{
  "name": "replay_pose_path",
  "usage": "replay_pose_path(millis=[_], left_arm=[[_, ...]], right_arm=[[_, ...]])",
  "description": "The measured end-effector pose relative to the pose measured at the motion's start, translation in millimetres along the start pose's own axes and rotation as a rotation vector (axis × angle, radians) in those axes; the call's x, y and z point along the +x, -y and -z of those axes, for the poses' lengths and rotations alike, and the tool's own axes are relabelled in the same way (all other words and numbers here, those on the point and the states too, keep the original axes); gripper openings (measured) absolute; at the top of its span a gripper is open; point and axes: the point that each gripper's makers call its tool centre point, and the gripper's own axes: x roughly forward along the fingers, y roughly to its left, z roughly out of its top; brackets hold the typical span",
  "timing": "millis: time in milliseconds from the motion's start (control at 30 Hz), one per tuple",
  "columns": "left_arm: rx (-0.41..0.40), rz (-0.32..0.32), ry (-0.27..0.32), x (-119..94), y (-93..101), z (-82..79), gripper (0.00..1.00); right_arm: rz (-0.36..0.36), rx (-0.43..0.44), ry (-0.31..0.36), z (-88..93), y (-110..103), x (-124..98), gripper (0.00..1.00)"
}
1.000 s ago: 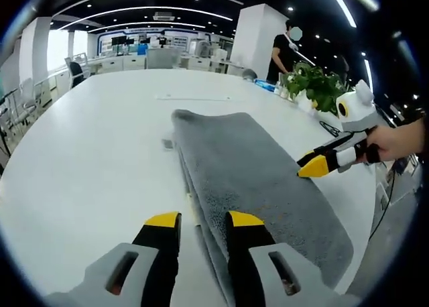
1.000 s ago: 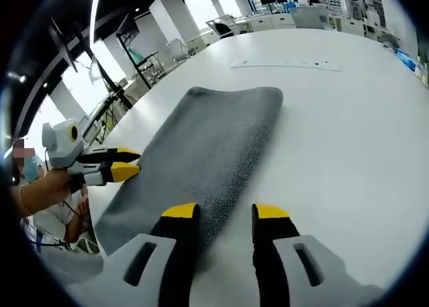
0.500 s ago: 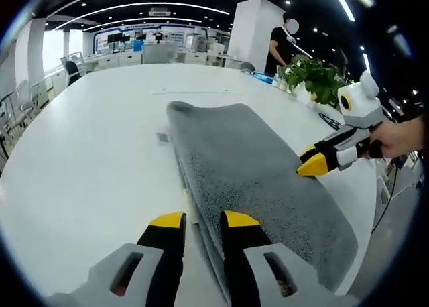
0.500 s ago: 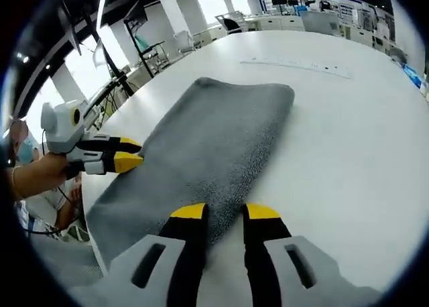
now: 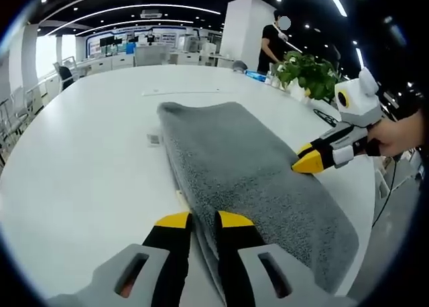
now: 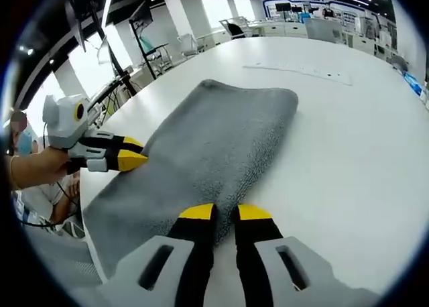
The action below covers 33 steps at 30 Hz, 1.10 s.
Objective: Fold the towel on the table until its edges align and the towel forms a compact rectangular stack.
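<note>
Towel (image 5: 248, 166) folded grey, lying lengthwise on white counter (image 5: 80, 159) | left gripper (image 5: 199, 219) fingers pinched on its near long edge | right gripper (image 6: 224, 212) fingers pinched on the opposite edge | plant (image 5: 310, 76) far right

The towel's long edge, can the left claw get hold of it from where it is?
Probably yes. The left claw sits right at the near edge of the grey towel, its jaws almost closed around the fold, with nothing between them. The right claw is at the opposite edge, out of its way.
</note>
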Motion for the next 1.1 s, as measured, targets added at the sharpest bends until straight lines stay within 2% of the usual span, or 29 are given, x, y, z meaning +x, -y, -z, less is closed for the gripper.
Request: replay_pose_path(millis=[67, 233, 533, 700, 1000, 1067, 1100], left_arm=[[0.0, 0.008, 0.001, 2, 0.7, -0.5, 0.13], [0.035, 0.045, -0.011, 7, 21.8, -3.5, 0.11], [0.059, 0.115, -0.013, 25, 59.8, -11.9, 0.11], [0.057, 0.15, -0.017, 34, 87.1, -15.3, 0.11], [0.078, 0.199, -0.029, 48, 117.4, -19.0, 0.11], [0.082, 0.203, -0.031, 51, 117.7, -19.1, 0.11], [0.087, 0.206, -0.033, 50, 125.8, -17.9, 0.11]], right_arm=[[-0.002, -0.006, -0.002, 0.5, -1, -4, 0.08], [0.022, -0.009, -0.001, 3.9, 14, -9, 0.07], [0.091, 0.05, 0.009, 20.2, 47, -37, 0.07], [0.123, 0.076, 0.013, 29.3, 63, -51, 0.07], [0.178, 0.114, 0.021, 45.1, 91, -73, 0.06], [0.18, 0.12, 0.023, 47.4, 94, -75, 0.06], [0.184, 0.133, 0.028, 48.6, 96, -76, 0.07]])
